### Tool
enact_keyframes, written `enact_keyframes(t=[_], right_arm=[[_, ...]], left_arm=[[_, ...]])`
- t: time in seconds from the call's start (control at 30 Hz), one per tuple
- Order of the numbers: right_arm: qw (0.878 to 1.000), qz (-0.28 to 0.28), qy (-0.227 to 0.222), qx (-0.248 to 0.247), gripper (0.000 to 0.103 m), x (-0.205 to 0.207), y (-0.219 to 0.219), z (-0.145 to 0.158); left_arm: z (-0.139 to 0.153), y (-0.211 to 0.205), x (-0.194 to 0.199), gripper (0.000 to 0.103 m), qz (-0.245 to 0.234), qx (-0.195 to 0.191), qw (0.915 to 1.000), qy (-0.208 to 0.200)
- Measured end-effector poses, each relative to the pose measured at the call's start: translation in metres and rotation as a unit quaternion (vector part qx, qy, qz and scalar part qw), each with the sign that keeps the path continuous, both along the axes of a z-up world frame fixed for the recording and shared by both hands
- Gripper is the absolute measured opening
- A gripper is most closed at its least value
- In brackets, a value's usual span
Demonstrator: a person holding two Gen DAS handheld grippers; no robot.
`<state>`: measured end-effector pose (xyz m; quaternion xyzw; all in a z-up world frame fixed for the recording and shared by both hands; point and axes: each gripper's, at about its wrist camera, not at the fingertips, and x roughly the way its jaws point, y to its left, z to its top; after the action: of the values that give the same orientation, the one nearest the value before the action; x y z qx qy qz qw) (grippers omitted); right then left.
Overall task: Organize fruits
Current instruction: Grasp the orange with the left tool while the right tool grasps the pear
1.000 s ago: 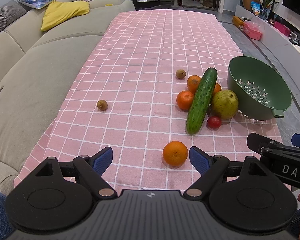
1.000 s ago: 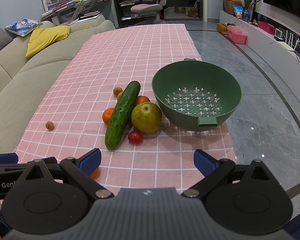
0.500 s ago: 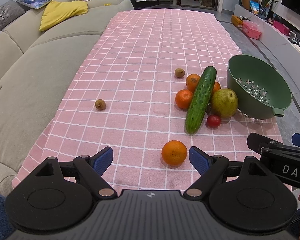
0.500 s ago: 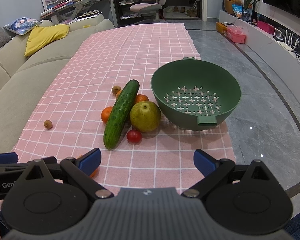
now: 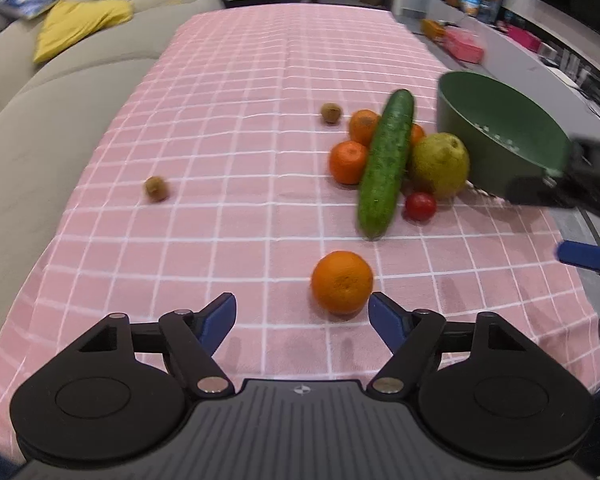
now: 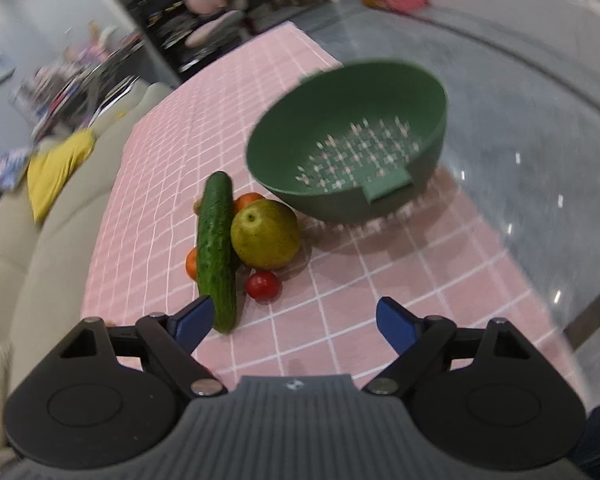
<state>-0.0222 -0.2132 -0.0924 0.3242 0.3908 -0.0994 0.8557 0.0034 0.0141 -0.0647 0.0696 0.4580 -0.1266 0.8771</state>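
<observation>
A green colander (image 6: 348, 144) (image 5: 500, 132) stands empty at the right of the pink checked cloth (image 5: 240, 120). Beside it lie a cucumber (image 5: 386, 164) (image 6: 217, 248), a pear (image 5: 440, 166) (image 6: 265, 234), a cherry tomato (image 5: 420, 206) (image 6: 263, 285) and several small oranges (image 5: 348, 162). A lone orange (image 5: 342, 282) sits just ahead of my open, empty left gripper (image 5: 302, 316). Two small brown fruits (image 5: 156, 189) (image 5: 331, 112) lie apart. My right gripper (image 6: 292, 320) is open and empty, near the cucumber's tip and the tomato; it also shows in the left wrist view (image 5: 580, 220).
A beige sofa (image 5: 40, 120) with a yellow cushion (image 5: 80, 26) runs along the left of the cloth. The cloth's right edge drops to a glossy grey floor (image 6: 540, 120). Shelves and a chair stand at the far end.
Both grippers moved forward toward the fruit. The right gripper advanced, tilted and swung left toward the cucumber and tomato. The left gripper closed in on the lone orange.
</observation>
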Motion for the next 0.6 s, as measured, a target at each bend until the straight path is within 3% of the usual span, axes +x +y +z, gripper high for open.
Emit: enact_keyframes(t=[0.23, 0.47, 0.6], right_arm=[[0.998, -0.033, -0.018, 0.058, 0.081, 0.025, 0.002, -0.024], [0.996, -0.039, -0.046, 0.073, 0.081, 0.047, 0.002, -0.029], [0.993, -0.06, -0.048, 0.091, 0.081, 0.058, 0.001, -0.037]], left_arm=[[-0.017, -0.012, 0.007, 0.087, -0.063, 0.012, 0.9975, -0.03], [-0.031, -0.016, 0.023, 0.086, -0.074, 0.004, 0.9969, -0.029], [-0.037, -0.011, 0.03, 0.081, -0.068, -0.017, 0.9974, -0.016]])
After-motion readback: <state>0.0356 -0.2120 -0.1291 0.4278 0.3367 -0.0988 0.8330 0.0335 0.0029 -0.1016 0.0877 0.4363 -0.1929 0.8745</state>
